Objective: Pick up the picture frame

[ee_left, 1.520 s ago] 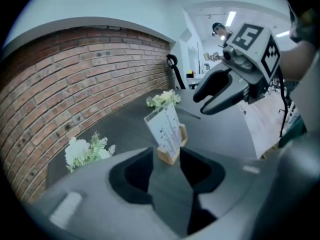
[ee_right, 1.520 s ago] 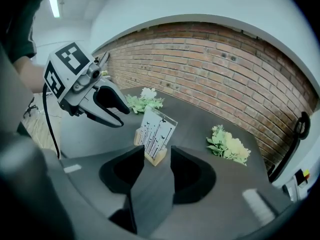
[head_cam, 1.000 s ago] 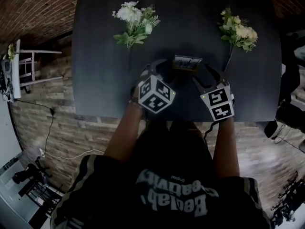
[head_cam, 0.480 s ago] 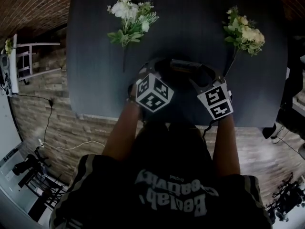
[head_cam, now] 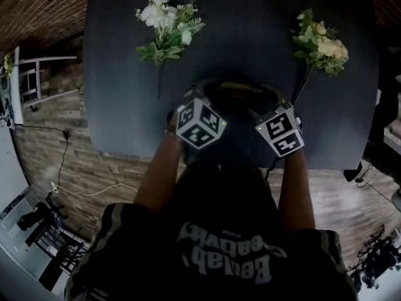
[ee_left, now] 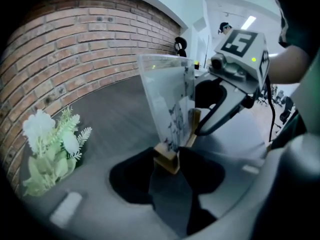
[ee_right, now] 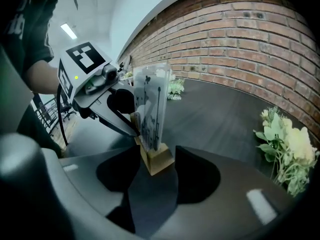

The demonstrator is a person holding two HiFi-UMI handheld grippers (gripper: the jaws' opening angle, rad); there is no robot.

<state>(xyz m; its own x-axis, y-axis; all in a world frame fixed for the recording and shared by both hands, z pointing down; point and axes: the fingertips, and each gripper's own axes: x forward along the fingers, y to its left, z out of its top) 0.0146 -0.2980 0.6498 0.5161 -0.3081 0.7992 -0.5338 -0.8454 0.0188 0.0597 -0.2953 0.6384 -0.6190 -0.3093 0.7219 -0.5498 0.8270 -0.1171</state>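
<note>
The picture frame [head_cam: 241, 88], a clear panel printed with dark plants, stands in a wooden foot on the dark table [head_cam: 125, 105]. It is upright in the left gripper view [ee_left: 167, 99] and the right gripper view [ee_right: 150, 109]. My left gripper [head_cam: 210, 93] is at its left end, and its jaws have just been closing. Its pads [ee_left: 135, 179] now touch both sides of the foot's corner. My right gripper [head_cam: 270, 96] is at the other end, its jaws also closing. That end of the foot sits between them with a thin gap at the right pad [ee_right: 200, 176].
A white flower bunch [head_cam: 164, 27] lies at the back left of the table and a cream one [head_cam: 319, 42] at the back right. The table's near edge runs just under my wrists. A brick wall stands behind the table.
Both grippers have come forward and down onto the frame's two ends. Their jaws have narrowed around the wooden foot, the left more than the right.
</note>
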